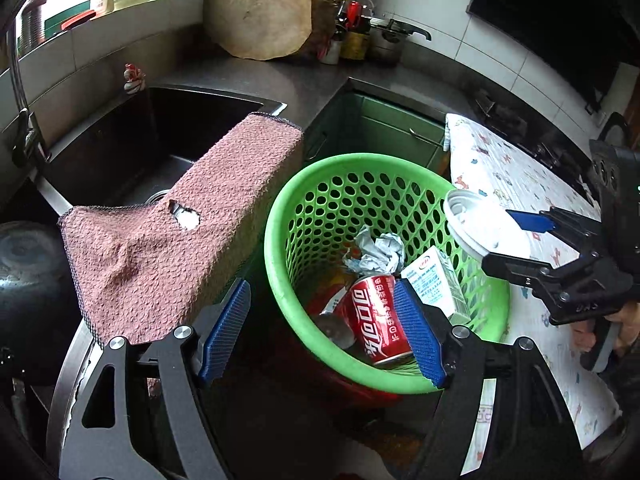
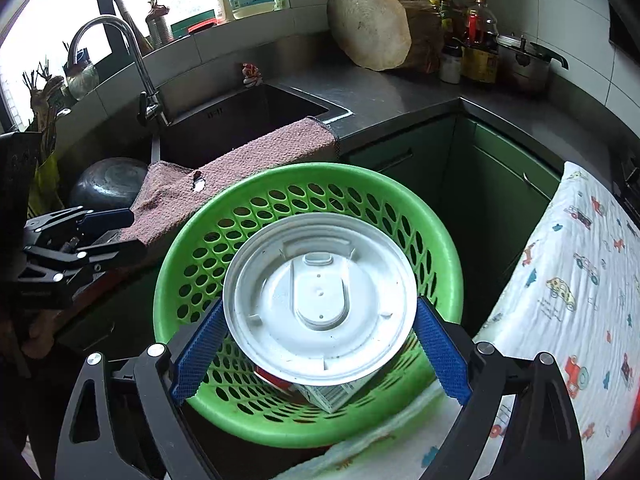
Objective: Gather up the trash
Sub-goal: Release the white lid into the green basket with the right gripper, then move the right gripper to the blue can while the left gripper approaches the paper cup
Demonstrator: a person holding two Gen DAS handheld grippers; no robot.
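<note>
Basket: green perforated basket stands in the floor gap between sink counter and a cloth-covered surface; judged placed there so both hands can drop into it.
Right hand-held gripper: clamped on a white plastic lid, one blue pad on each edge, held over the basket mouth; judged poised for release.
Left hand-held gripper: jaws apart, nothing between them, hovering at the basket's 6 o'clock rim.
Trash in basket: one red cola can lying on its side near 6 o'clock; one crumpled paper at centre; one small carton leaning at 3 o'clock. Three counted; more beneath cannot be told.
Trash outstanding: one lid.
Towel: one pink towel, holed, draped over the sink edge at the basket's 9 o'clock.
</note>
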